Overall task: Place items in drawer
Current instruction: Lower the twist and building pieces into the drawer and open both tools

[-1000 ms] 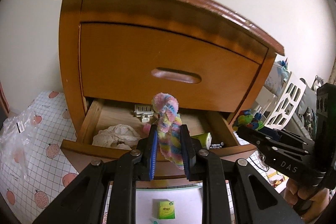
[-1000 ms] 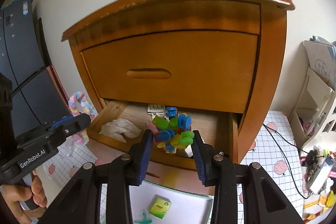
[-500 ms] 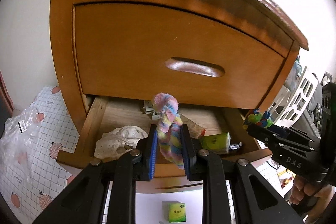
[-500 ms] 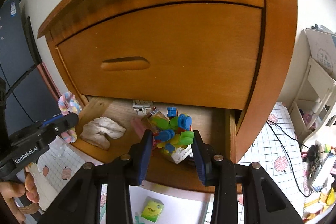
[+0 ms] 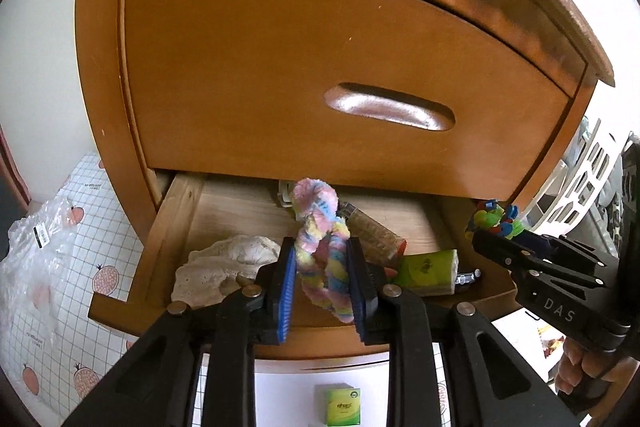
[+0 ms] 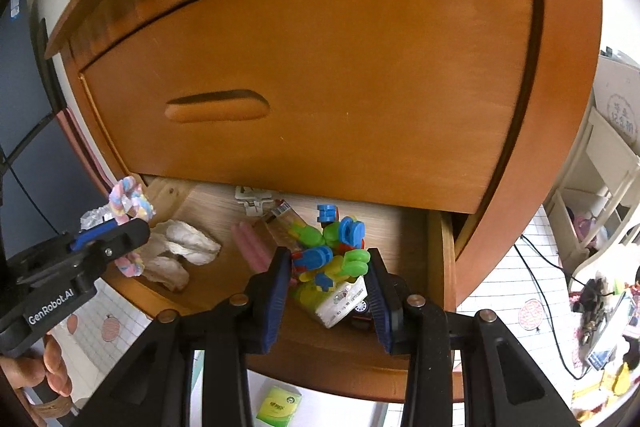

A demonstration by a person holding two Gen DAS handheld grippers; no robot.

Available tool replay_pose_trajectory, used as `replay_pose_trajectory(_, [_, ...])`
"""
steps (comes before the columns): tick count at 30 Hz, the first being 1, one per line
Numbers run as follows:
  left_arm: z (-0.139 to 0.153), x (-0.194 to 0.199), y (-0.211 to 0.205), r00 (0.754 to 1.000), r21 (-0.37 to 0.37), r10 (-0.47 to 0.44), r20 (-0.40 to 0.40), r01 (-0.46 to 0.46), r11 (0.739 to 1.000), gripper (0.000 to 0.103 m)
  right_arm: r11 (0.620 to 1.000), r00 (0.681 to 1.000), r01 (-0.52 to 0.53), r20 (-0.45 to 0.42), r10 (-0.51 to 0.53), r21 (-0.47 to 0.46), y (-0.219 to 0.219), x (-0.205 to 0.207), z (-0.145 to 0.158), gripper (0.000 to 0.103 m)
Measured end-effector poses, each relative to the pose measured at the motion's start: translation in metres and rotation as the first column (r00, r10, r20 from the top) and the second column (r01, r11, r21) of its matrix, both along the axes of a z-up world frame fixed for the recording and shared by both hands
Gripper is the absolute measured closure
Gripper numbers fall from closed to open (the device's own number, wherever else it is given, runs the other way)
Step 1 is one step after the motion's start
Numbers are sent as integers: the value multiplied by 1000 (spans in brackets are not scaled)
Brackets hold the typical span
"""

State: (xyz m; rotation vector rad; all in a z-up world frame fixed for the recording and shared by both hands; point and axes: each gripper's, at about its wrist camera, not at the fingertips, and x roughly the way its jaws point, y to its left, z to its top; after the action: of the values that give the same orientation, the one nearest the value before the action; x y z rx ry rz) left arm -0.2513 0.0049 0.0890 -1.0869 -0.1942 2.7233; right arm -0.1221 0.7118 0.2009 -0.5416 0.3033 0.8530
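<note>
My left gripper [image 5: 322, 291] is shut on a fluffy pastel rainbow scrunchie [image 5: 320, 231], held over the front edge of the open lower drawer [image 5: 160, 227]. My right gripper [image 6: 326, 287] is shut on a cluster of blue, green and yellow plastic toy pieces [image 6: 334, 251], above the drawer's right half [image 6: 436, 267]. Each gripper shows in the other view: the right gripper [image 5: 486, 233] at the drawer's right corner, the left gripper [image 6: 120, 227] with the scrunchie [image 6: 130, 203] at the drawer's left corner.
Inside the drawer lie a crumpled white cloth [image 5: 224, 267], a green tissue pack [image 5: 430, 271], a brown tube [image 5: 376, 235], a pink item [image 6: 252, 247] and a white clip [image 6: 254, 199]. The closed upper drawer front [image 5: 320, 67] overhangs. A green box [image 5: 342, 405] sits on the floor below.
Both grippers have moved forward and closer to the nightstand, carrying their items from in front of the drawer to over its opening. Both stay shut.
</note>
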Motion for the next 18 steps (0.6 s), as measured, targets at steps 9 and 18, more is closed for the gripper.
replay_pose_trajectory(9, [-7, -4, 7, 1000, -6, -3, 29, 3, 1000, 55, 1000, 1000, 17, -14, -17, -19, 5, 8, -4, 63])
replay_pose_trajectory(18, [-6, 0, 5, 999, -8, 14, 36, -14, 1000, 37, 1000, 1000, 19, -12, -19, -18, -1, 10, -2, 44])
